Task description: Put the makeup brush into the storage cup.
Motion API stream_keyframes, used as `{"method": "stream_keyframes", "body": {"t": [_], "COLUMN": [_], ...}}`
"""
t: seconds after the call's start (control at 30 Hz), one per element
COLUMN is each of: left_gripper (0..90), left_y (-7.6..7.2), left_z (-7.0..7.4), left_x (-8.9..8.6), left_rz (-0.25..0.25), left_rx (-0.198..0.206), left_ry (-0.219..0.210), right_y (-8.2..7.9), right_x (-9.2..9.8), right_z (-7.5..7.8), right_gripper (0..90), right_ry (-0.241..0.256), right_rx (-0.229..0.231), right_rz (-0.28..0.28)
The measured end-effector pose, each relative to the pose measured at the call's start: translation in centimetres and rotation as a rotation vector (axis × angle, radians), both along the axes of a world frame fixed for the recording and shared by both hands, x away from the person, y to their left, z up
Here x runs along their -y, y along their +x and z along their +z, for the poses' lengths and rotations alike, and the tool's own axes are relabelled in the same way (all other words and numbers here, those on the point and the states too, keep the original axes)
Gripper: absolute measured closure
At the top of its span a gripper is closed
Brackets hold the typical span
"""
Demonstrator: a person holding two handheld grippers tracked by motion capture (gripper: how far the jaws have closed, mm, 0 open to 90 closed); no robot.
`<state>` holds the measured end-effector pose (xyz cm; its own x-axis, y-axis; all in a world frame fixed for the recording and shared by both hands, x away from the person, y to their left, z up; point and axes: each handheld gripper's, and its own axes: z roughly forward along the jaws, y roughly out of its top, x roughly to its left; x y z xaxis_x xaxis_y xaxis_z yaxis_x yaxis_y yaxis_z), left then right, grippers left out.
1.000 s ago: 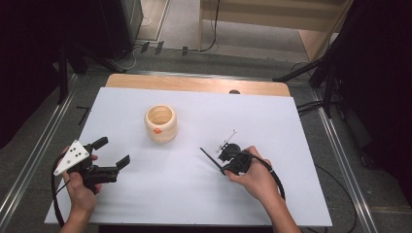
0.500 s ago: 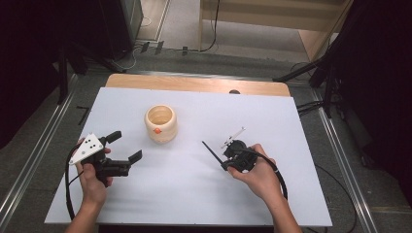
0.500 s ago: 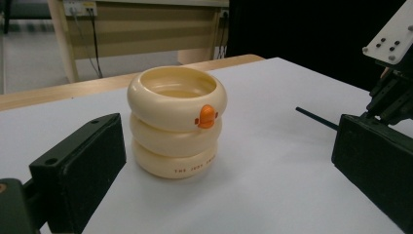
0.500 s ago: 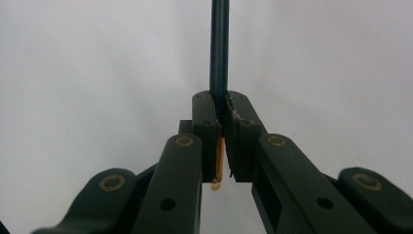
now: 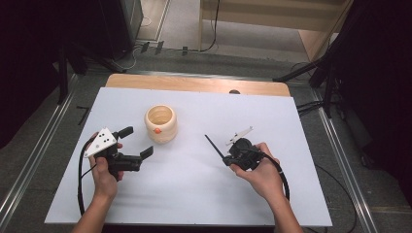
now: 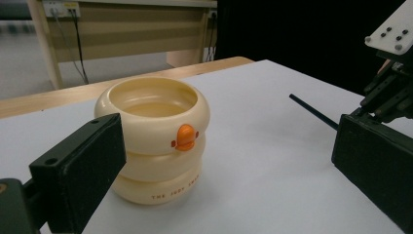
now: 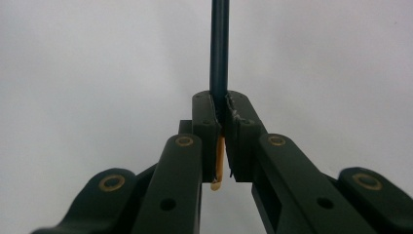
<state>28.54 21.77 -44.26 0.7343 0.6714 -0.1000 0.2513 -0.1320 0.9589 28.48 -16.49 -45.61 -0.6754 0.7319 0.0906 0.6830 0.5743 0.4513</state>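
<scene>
Cream ribbed ceramic cup point(image 5: 161, 123) with orange duck bill stands upright on white table point(image 5: 194, 194), left of centre. Left gripper point(image 5: 136, 143) released, jaws spread, just beside cup, not touching. Right gripper point(image 5: 226, 159) clenched on thin dark stick point(image 5: 214, 145). Right gripper view adds yellowish stick end point(image 7: 217, 168) between jaws. Left gripper view shows cup base lettering "THE JUDY…", remainder unreadable.

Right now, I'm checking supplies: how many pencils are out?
1: a dark pencil clamped in the right gripper, pointing toward the cream cup.
</scene>
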Motion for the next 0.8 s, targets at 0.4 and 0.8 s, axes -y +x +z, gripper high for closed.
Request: {"method": "stream_keyframes", "body": {"t": [0.4, 0.8], "left_gripper": [0.0, 0.9], "left_y": [1.0, 1.7], "left_z": [0.2, 0.0], "left_x": [1.2, 2.8], "left_rz": [-0.026, -0.139], "left_rx": [0.002, -0.036], "left_ry": [-0.004, -0.002], "right_y": [-0.2, -0.6], "right_x": [0.1, 0.1], "right_z": [0.2, 0.3], "right_gripper": [84.9, 84.8], "right_ry": [0.01, 0.022], "right_rx": [0.075, 0.158], "right_rz": [-0.012, -0.015]}}
